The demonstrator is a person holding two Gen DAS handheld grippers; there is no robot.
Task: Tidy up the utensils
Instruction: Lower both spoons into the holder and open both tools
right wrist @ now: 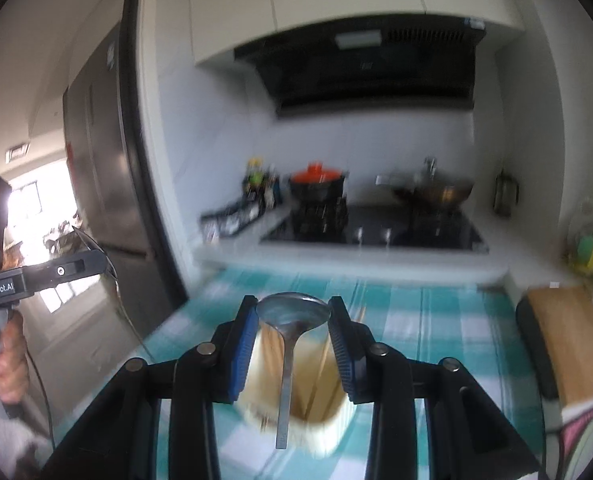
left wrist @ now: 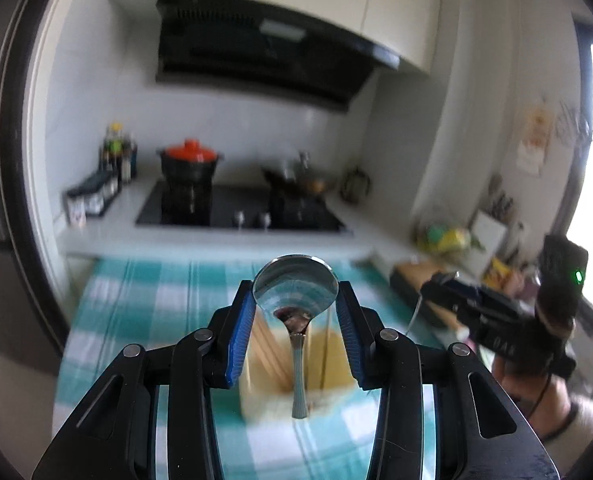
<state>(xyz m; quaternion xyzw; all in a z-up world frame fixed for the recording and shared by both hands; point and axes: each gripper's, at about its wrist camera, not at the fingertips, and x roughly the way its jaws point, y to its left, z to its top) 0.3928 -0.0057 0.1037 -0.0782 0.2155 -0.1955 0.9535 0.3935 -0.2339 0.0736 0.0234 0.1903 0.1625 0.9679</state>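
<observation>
Both grippers hold a metal spoon by its bowl. Between its blue pads the left gripper (left wrist: 296,300) pinches the left spoon (left wrist: 295,294), whose handle hangs down toward the camera. Likewise the right gripper (right wrist: 293,320) is clenched on the right spoon (right wrist: 292,312), bowl up and handle dangling. Below each hanging handle stands a pale yellow utensil holder (left wrist: 324,364), blurred, with wooden chopsticks (left wrist: 266,344) leaning inside it. It stands on a teal and white checked cloth (left wrist: 144,300) over the table. To the right a wooden cutting board (right wrist: 572,344) lies at the cloth's edge. Beyond the table are the black stove (left wrist: 240,208), a black pot with an orange lid (left wrist: 190,160) and a wok (right wrist: 436,192).
</observation>
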